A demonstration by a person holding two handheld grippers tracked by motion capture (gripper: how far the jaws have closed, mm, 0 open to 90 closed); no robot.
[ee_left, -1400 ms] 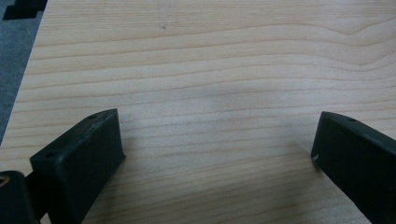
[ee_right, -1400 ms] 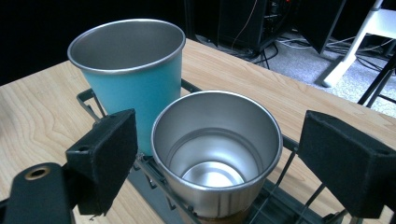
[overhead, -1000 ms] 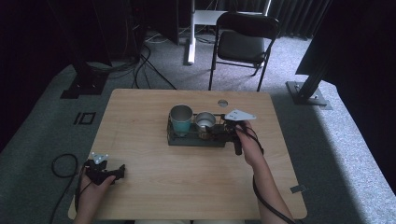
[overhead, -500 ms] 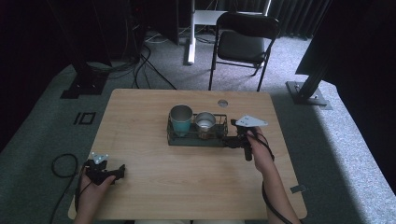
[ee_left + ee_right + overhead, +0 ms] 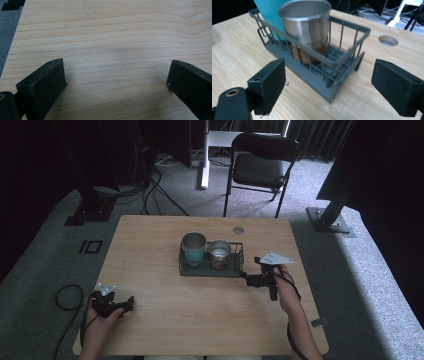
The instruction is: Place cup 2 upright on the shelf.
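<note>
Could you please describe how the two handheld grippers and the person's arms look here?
Both are black, each topped by a grey three-cornered plate. The left gripper trails a black cable looping off the table; the right gripper trails one along the forearm. Their black block-shaped jaws have flat pads and small screw holes. The forearms are bare, without visible sleeves.

Dim, soft high view; daylight from the right brightens the floor (image 5: 320, 180).

A black folding chair (image 5: 264, 164) is standing on grey carpet (image 5: 350, 270) beyond the desk (image 5: 150, 250). Cables (image 5: 155, 190) are lying nearby.
</note>
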